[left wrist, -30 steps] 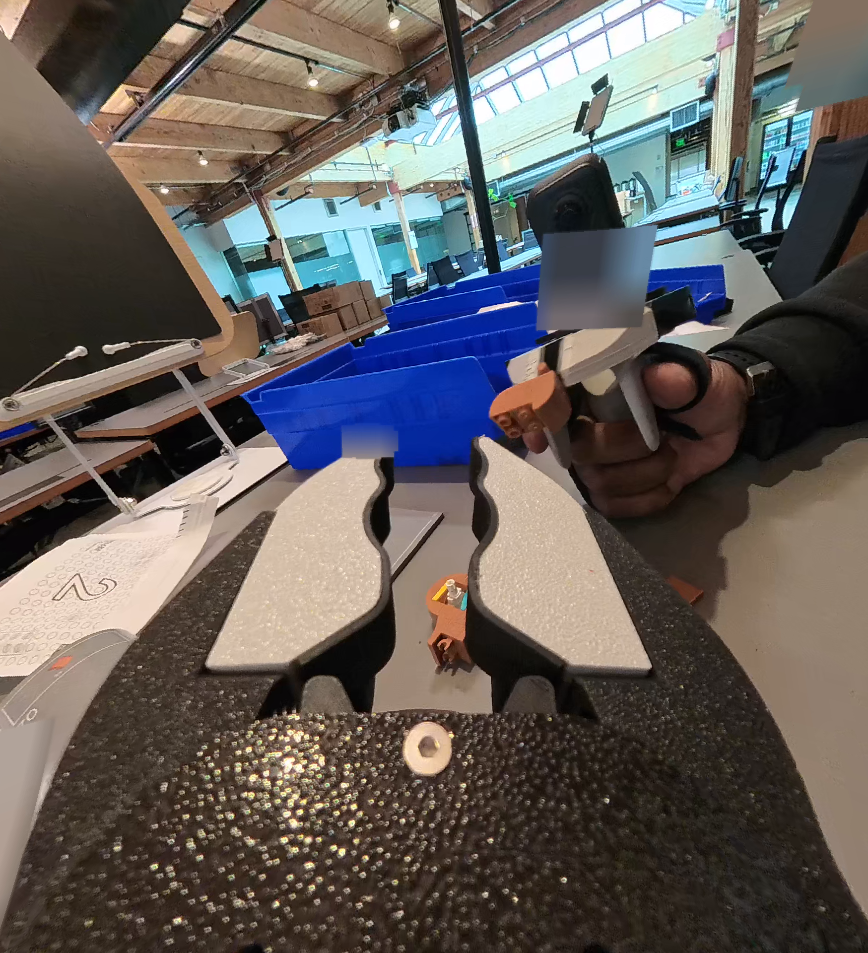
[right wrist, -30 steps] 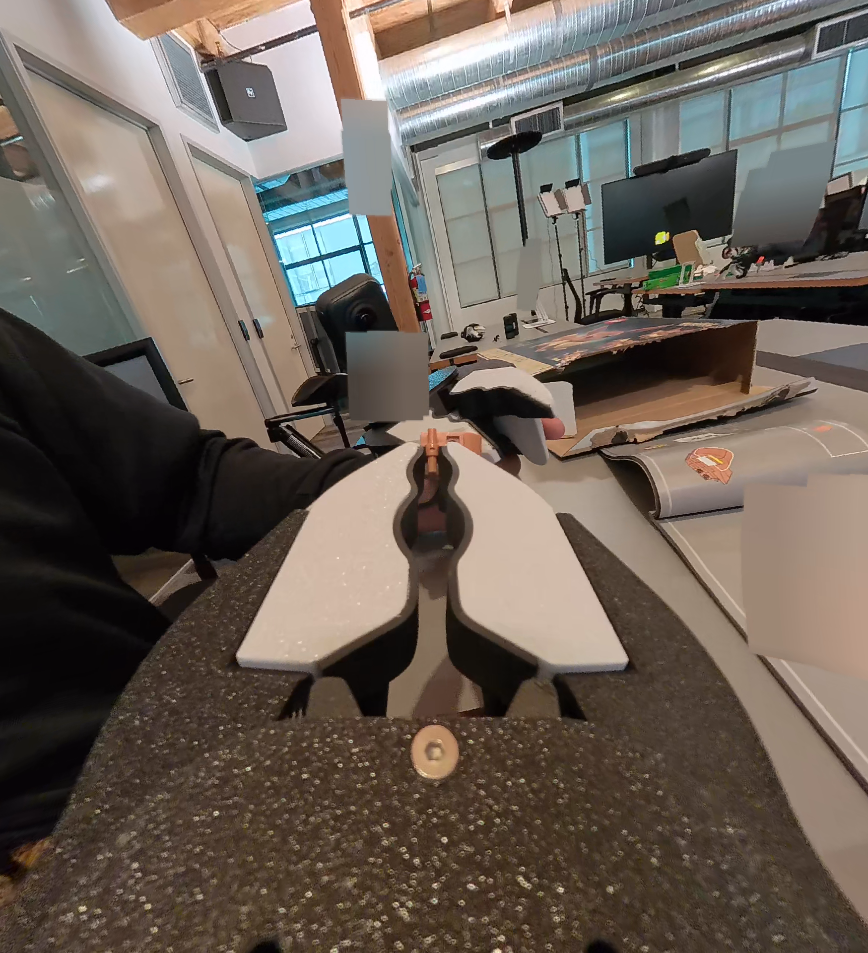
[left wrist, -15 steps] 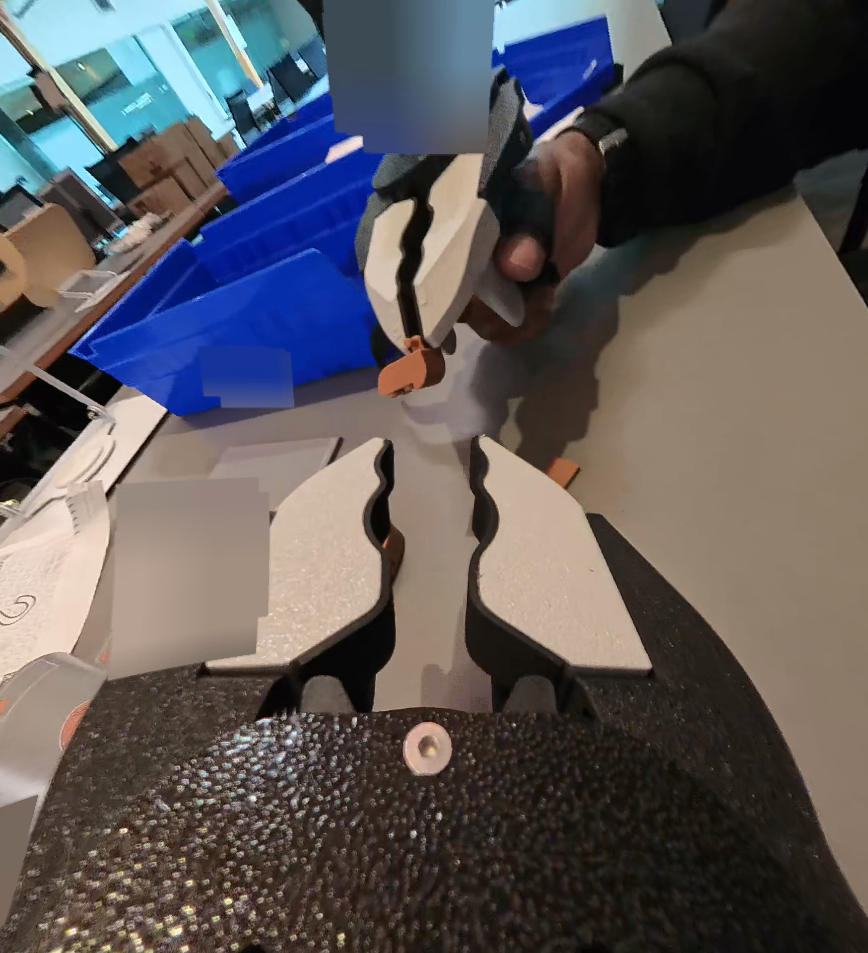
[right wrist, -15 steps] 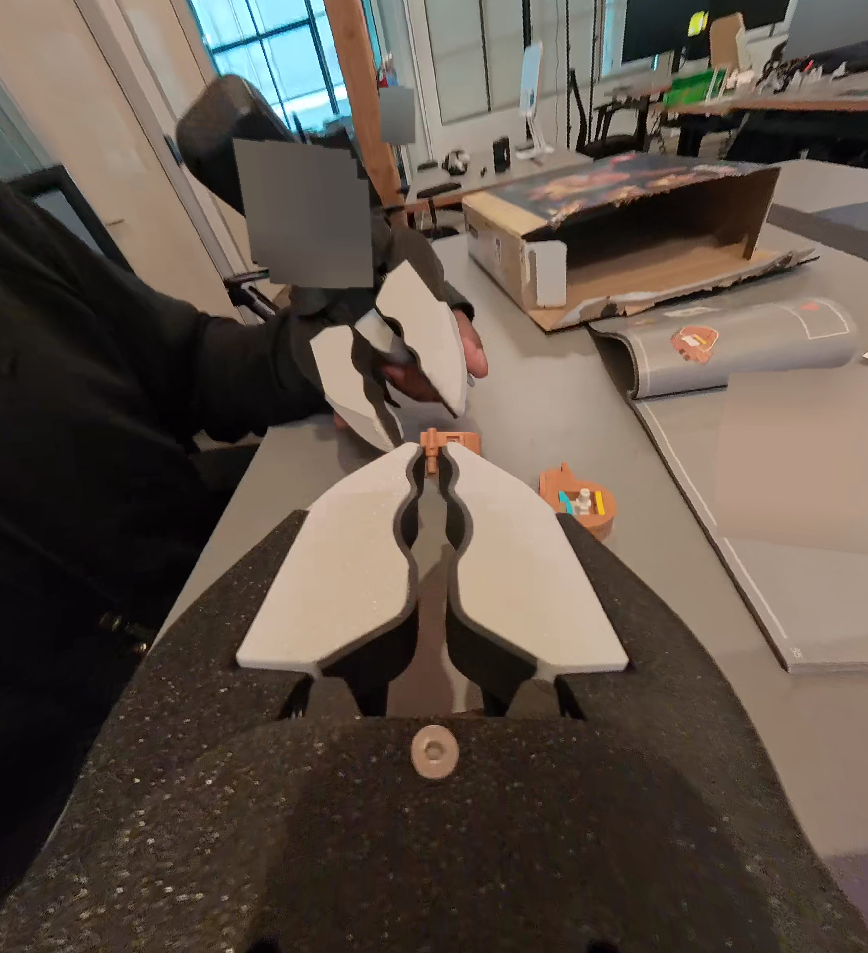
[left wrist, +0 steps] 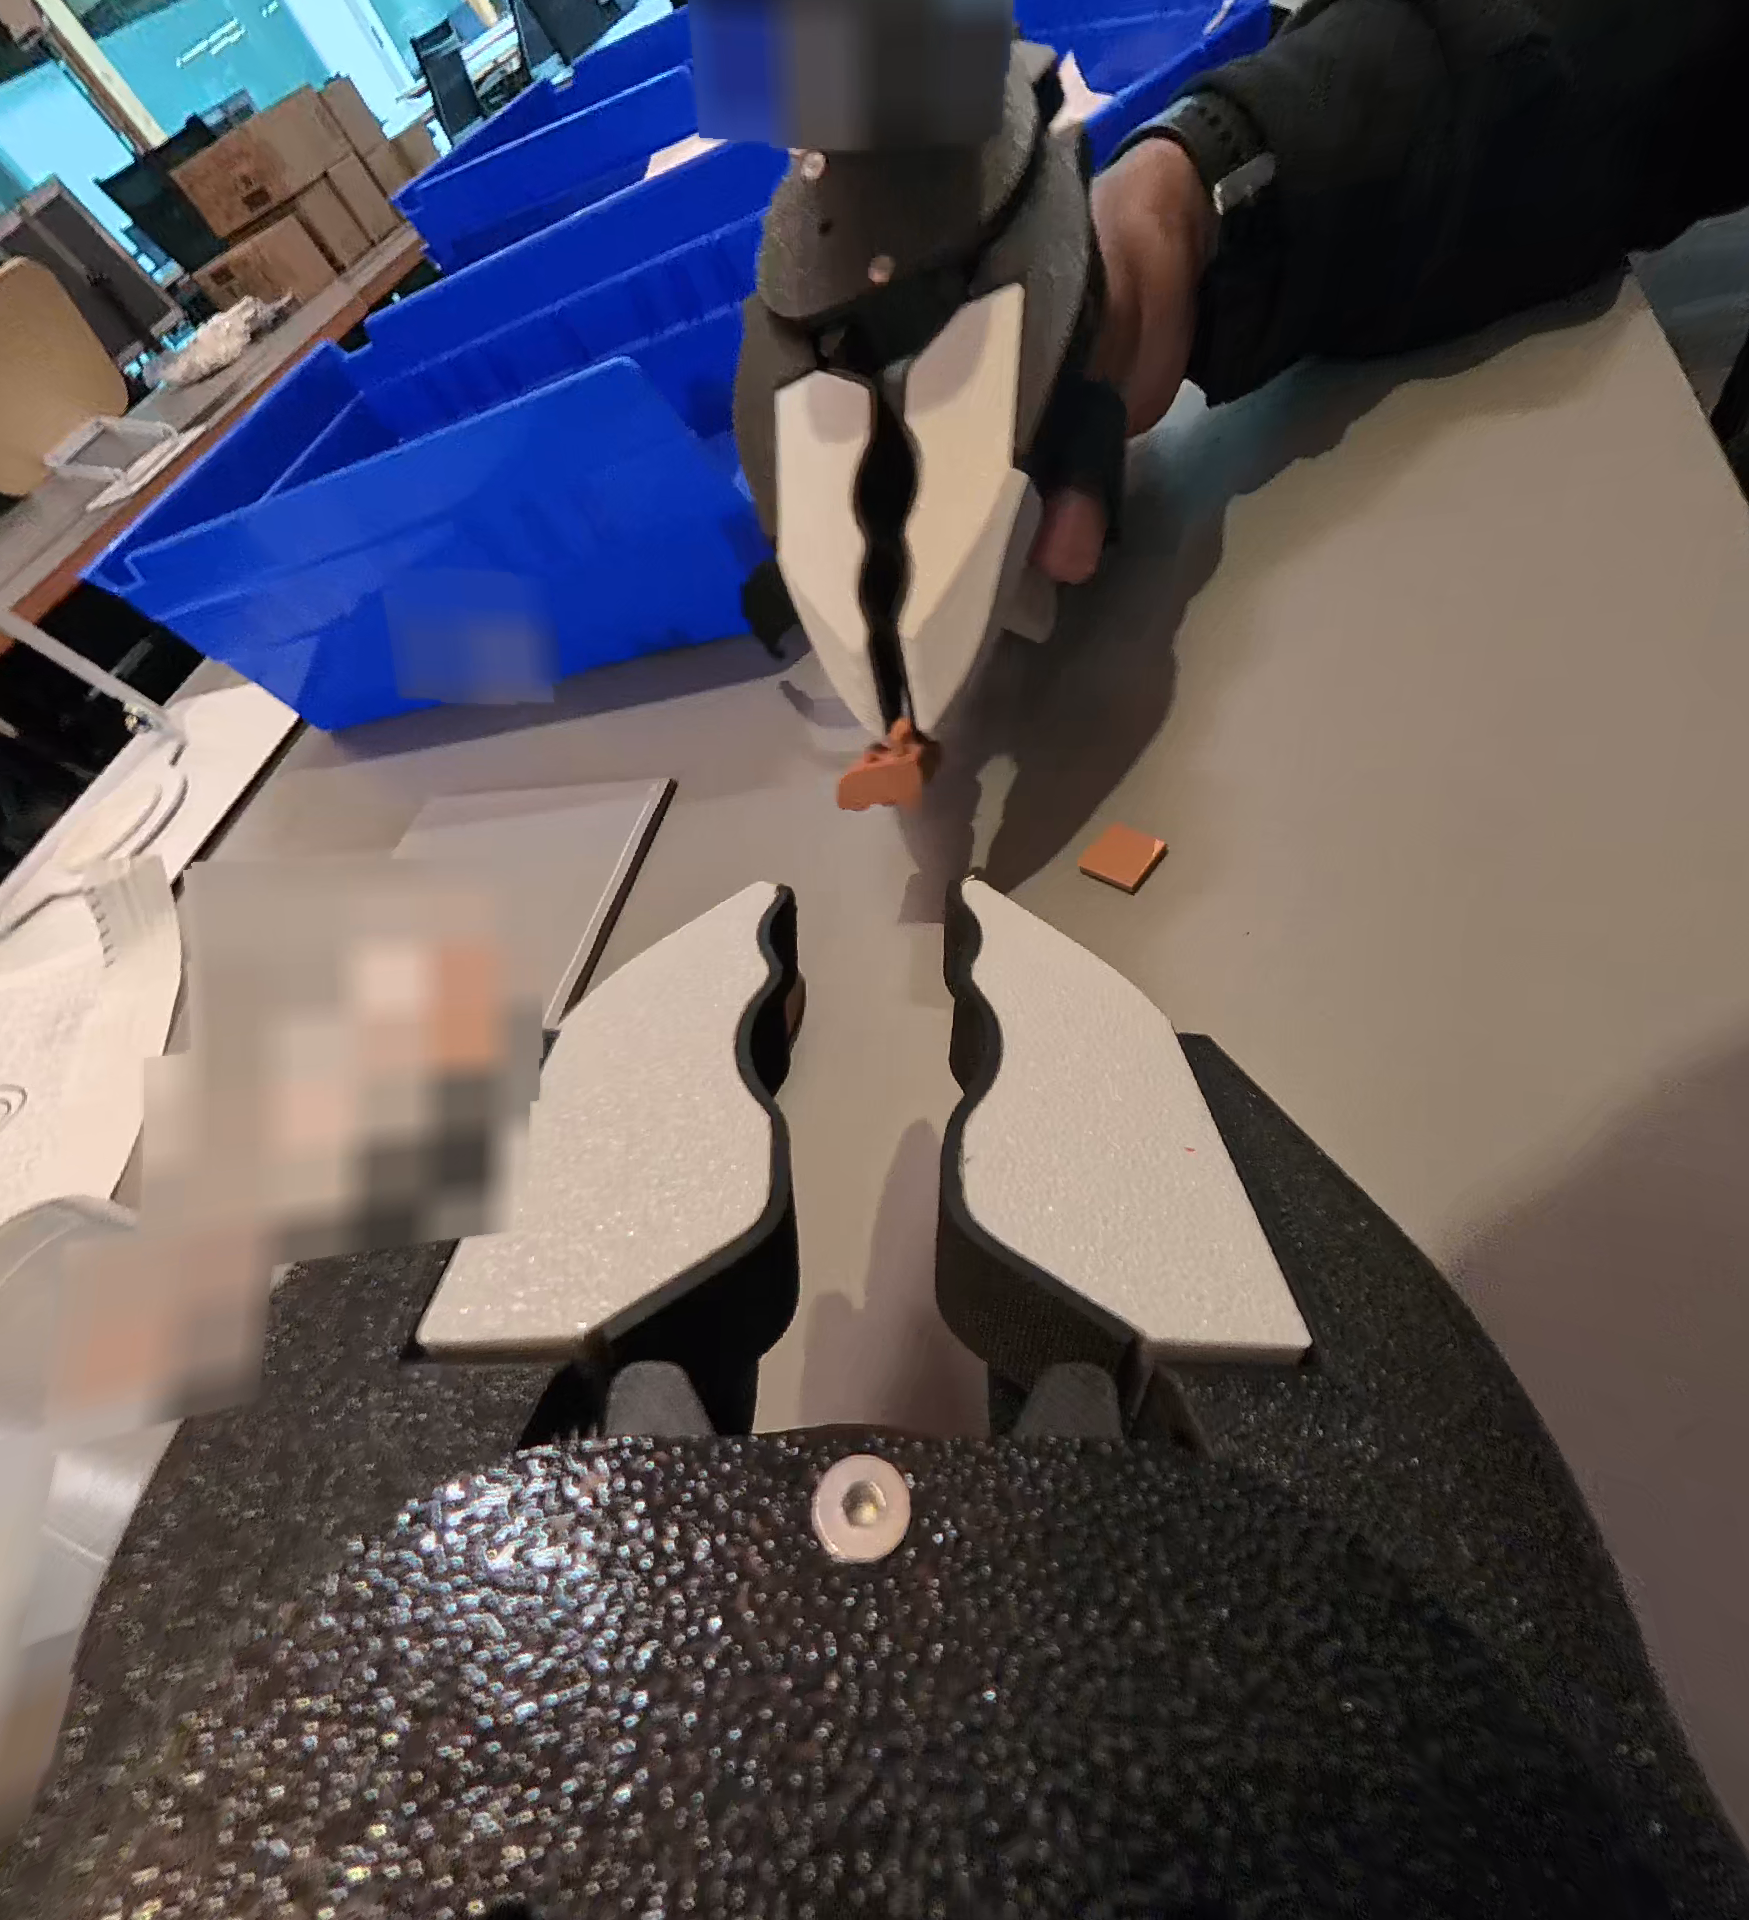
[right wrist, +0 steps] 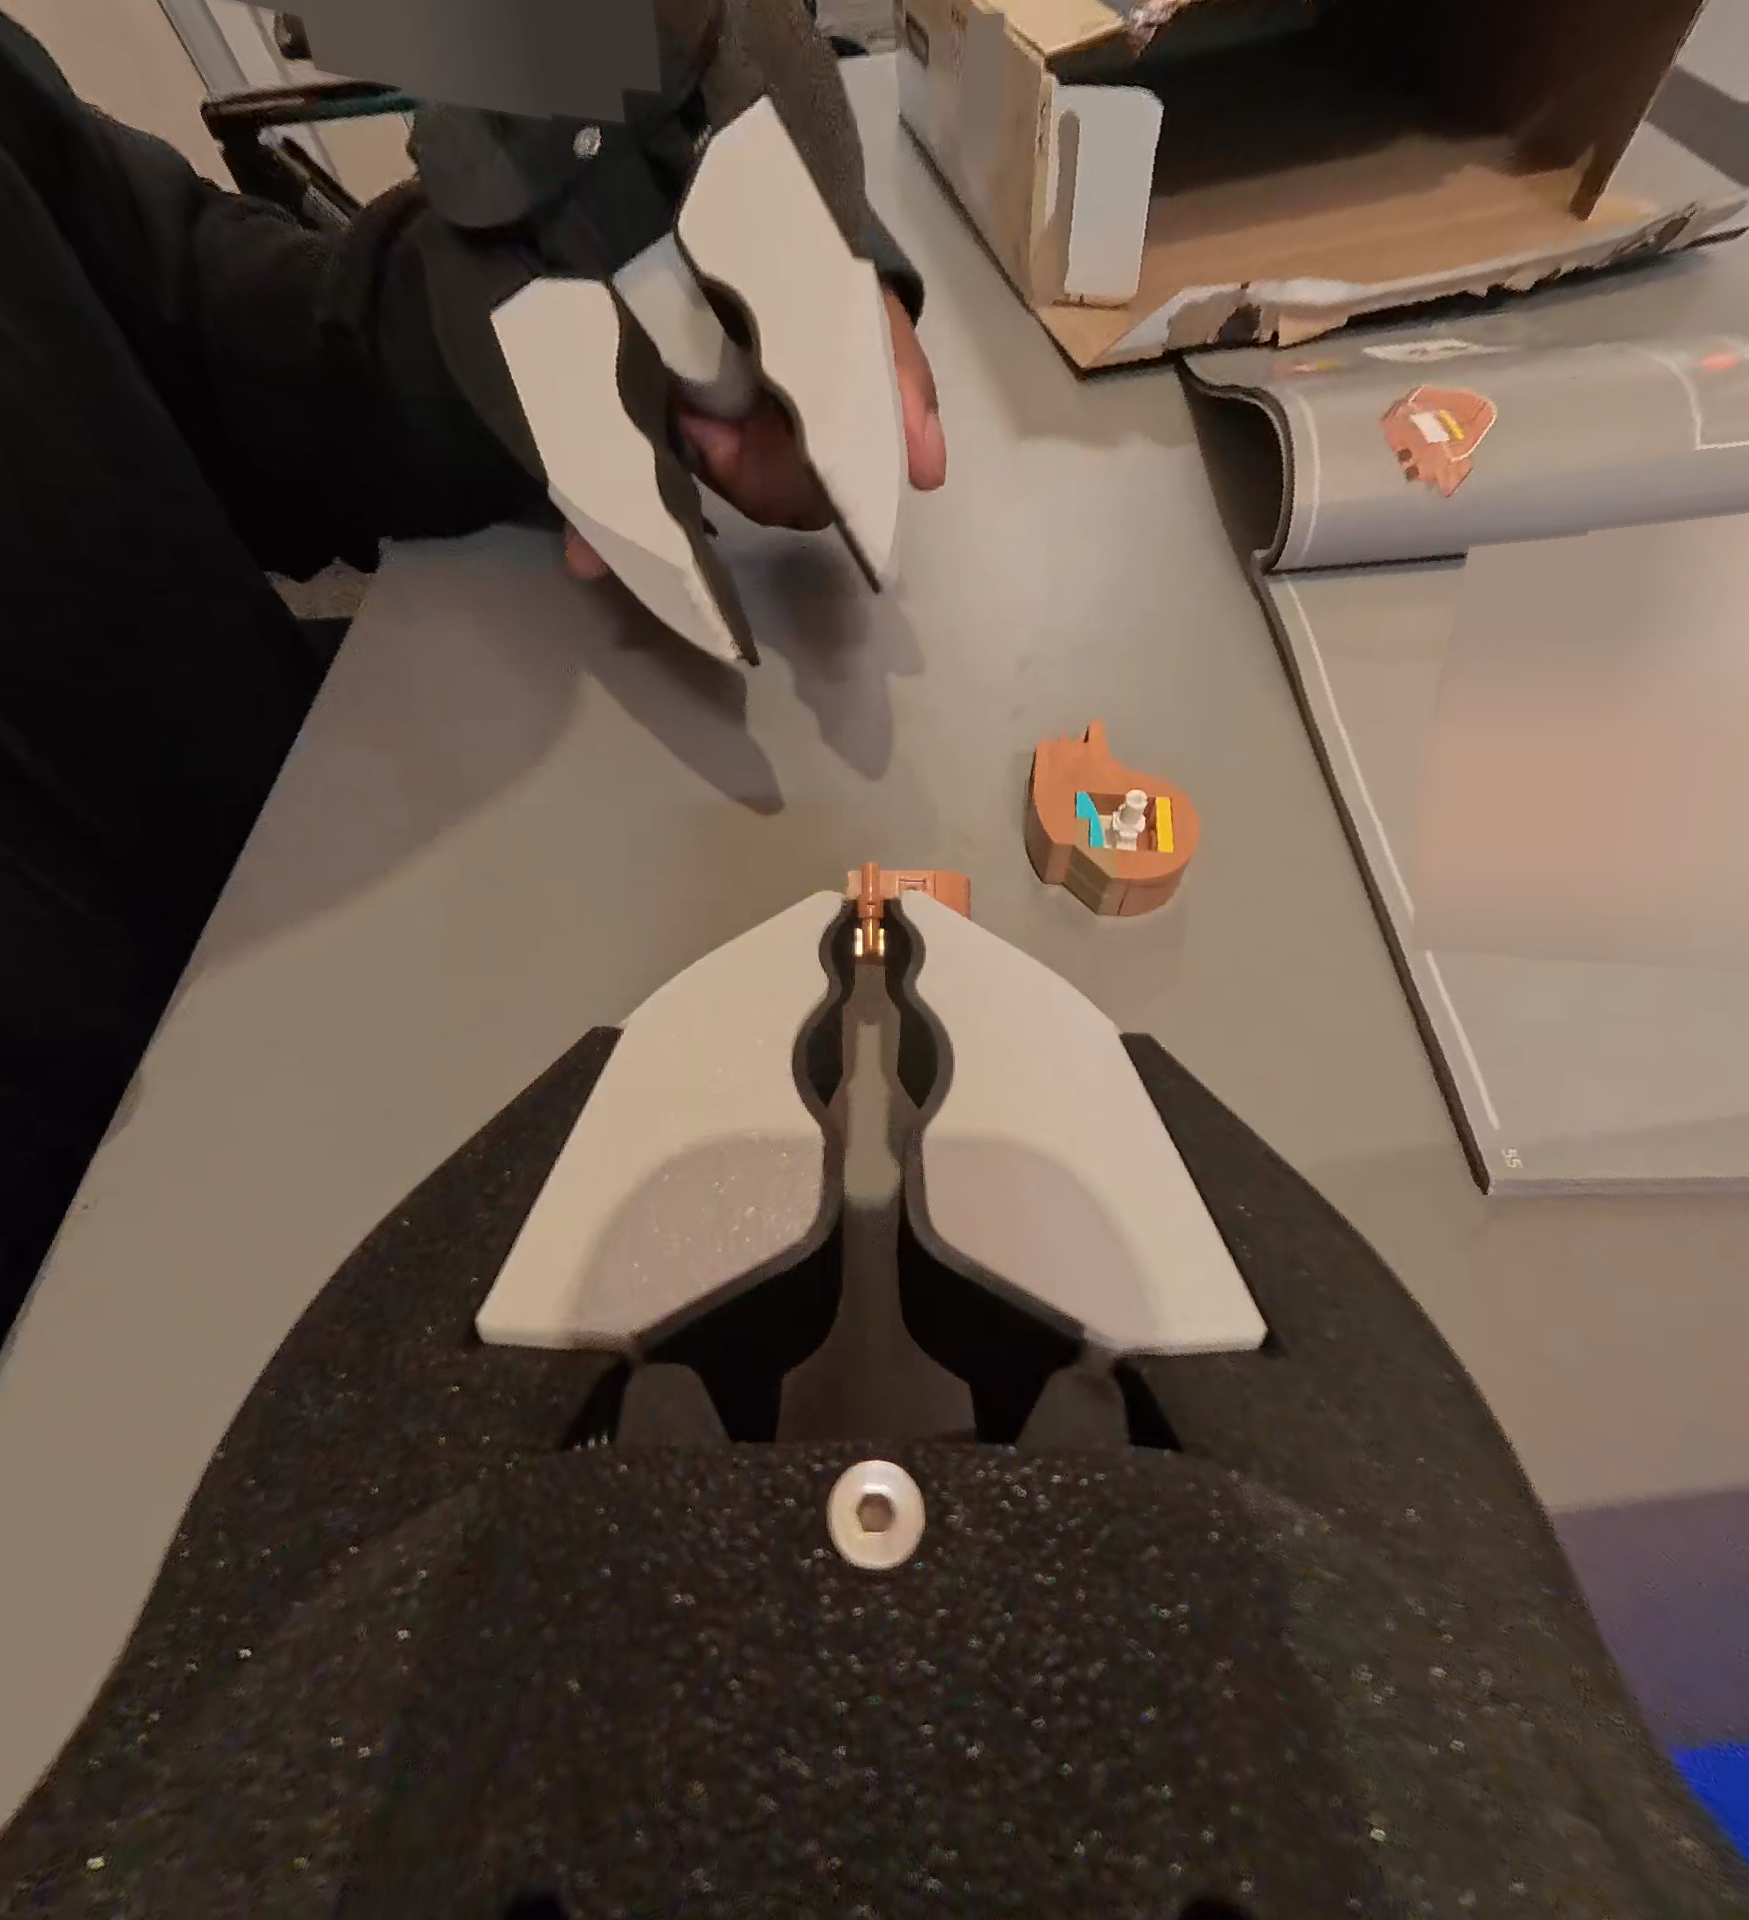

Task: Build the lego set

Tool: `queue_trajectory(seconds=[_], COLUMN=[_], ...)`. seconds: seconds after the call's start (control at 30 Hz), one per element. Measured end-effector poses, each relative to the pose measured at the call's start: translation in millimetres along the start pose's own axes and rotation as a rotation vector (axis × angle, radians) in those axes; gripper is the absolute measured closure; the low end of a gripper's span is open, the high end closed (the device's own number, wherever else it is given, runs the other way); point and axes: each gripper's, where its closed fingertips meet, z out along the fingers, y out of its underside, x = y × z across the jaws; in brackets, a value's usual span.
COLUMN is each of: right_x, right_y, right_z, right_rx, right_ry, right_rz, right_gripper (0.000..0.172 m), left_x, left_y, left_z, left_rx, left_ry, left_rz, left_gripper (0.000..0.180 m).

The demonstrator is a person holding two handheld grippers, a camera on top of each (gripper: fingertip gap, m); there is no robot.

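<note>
My right gripper [right wrist: 872, 902] was clamped on a small brown brick piece [right wrist: 911, 885], pinched right at the fingertips by a thin stem, with the rest of the piece sticking out past the tips and a bit to the right. It hung just above the grey table [right wrist: 496, 894]. A little further ahead and to the right of those tips sat the small brown brick model [right wrist: 1111, 823], with teal, white and yellow bits on top, not touching anything I held.

My left gripper [left wrist: 870, 904] had its fingers apart with only bare table between them. A sliver of something brown peeked out beside the inner edge of its left finger [left wrist: 662, 1081], but I couldn't tell what it was. Ahead and right of the left gripper lay a flat brown square tile [left wrist: 1122, 856]. Blue bins [left wrist: 413, 540] stood further ahead on the left, and an open booklet [right wrist: 1535, 447] lay off to the right of the right gripper.
</note>
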Motion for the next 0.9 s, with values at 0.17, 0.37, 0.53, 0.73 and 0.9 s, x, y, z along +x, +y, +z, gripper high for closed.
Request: queue_trajectory(seconds=[0.17, 0.37, 0.53, 0.73, 0.9], right_x=[1.7, 2.5, 0.7, 0.1, -0.1], right_y=[-0.8, -0.8, 1.1, 1.7, 2.5], right_z=[-0.2, -0.5, 0.9, 1.4, 2.1], right_rx=[0.01, 0.014, -0.002, -0.008, -0.015], right_ry=[-0.007, -0.007, -0.006, -0.005, -0.005], right_rz=[0.016, 0.027, 0.012, 0.009, 0.006], right_gripper=[0.167, 0.167, 0.167, 0.167, 0.167], left_x=[-4.1, -1.7, -1.4, -1.4, 0.2], left_y=[2.8, 3.7, 5.3, 6.4, 6.9], left_z=[-1.3, 0.1, 1.5, 2.0, 2.7], left_rx=[-0.006, -0.008, -0.014, -0.02, -0.023], left_ry=[-0.008, 0.008, 0.011, 0.01, 0.017], left_rz=[-0.043, -0.059, -0.067, -0.069, -0.071], left_gripper=[0.154, 0.154, 0.154, 0.155, 0.155])
